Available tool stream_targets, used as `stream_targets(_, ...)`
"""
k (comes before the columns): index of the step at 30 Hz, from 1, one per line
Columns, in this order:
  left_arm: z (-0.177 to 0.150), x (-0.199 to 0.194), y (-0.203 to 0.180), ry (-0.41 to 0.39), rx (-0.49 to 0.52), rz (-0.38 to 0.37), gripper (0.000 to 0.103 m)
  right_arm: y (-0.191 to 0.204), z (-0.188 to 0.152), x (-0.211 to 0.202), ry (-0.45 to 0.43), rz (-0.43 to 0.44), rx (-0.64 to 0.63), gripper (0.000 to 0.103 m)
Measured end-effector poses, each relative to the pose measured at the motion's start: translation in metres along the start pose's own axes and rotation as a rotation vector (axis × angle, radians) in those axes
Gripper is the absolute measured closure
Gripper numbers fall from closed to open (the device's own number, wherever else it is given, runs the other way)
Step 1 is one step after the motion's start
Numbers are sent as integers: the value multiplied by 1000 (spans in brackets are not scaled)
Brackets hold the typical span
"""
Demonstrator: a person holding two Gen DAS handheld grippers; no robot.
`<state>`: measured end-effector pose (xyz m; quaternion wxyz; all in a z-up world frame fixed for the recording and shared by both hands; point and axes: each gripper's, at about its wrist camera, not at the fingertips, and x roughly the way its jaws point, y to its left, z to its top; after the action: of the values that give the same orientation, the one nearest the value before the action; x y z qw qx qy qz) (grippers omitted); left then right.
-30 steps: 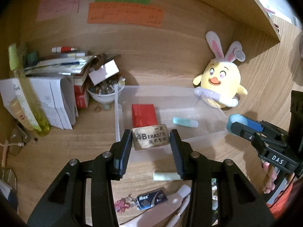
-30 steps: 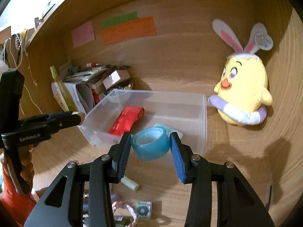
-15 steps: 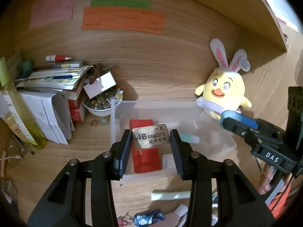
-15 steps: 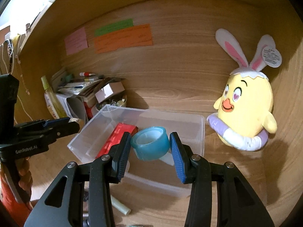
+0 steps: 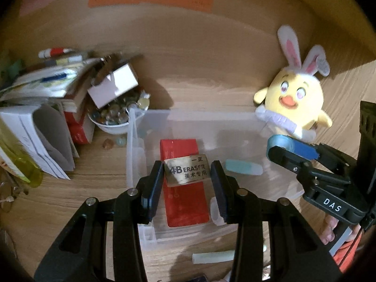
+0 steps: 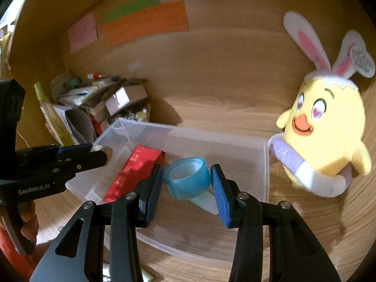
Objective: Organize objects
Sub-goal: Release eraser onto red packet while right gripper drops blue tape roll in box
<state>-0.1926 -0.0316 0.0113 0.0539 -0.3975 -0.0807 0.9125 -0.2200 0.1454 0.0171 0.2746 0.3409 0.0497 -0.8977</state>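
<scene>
Both hands are in over the clear plastic box [image 5: 135,141] now, where a second ago they hung back short of its near rim, and the box fills far more of each view than it did. The left hand-held gripper [image 5: 186,178] is pinching the eraser [image 5: 186,170] by its short ends, the printed label facing up, and it hangs above the red packet [image 5: 184,188] that lies in the left part of the box. The right hand-held gripper [image 6: 186,179] is clamped on the roll of blue tape [image 6: 186,178], pads pressing its sides, and that too sits above the box's inside, right of the red packet. A pale blue stick [image 5: 243,167] already lies on the box floor to the right. On the tabletop, the yellow plush chick [image 6: 324,129] stands just beside the box's far right corner, and the bowl of marbles [image 5: 115,115] sits at the far left corner, both untouched. So the carry looks all but finished: both items seem lined up for the drop, with neither let go yet. A pale green stick [image 5: 212,257] lies outside by the near wall, so more sorting looks likely.
</scene>
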Motion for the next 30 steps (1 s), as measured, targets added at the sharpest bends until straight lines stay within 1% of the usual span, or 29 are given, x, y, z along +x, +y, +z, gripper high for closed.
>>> stream_targets(8, -3, 26, -7, 67, 43, 16, 62, -6, -9, 27, 76, -1, 4, 64)
stream_targets(13, 0, 32, -11, 61, 67, 36, 62, -4, -12, 35, 102, -14, -18, 64)
stream_targets(19, 2, 32, -11, 47, 85, 55, 62, -1, -15, 40, 113, -33, -42, 64)
stream_targets(22, 2, 28, -10, 37, 78, 64, 54, 0, -16, 43, 121, -36, -46, 64)
stream_targets(24, 1, 24, -10, 25, 73, 66, 45, 0, -17, 43, 124, -42, -50, 64)
stream_targets(25, 1, 20, -10, 14, 72, 67, 43, 1, -17, 43, 125, -44, -52, 64)
stream_targets(27, 0, 13, -10, -5, 73, 74, 36, 1, -17, 44, 130, -42, -49, 64)
stream_targets(30, -3, 3, -11, -24, 79, 77, 34, 1, -16, 43, 139, -36, -45, 61)
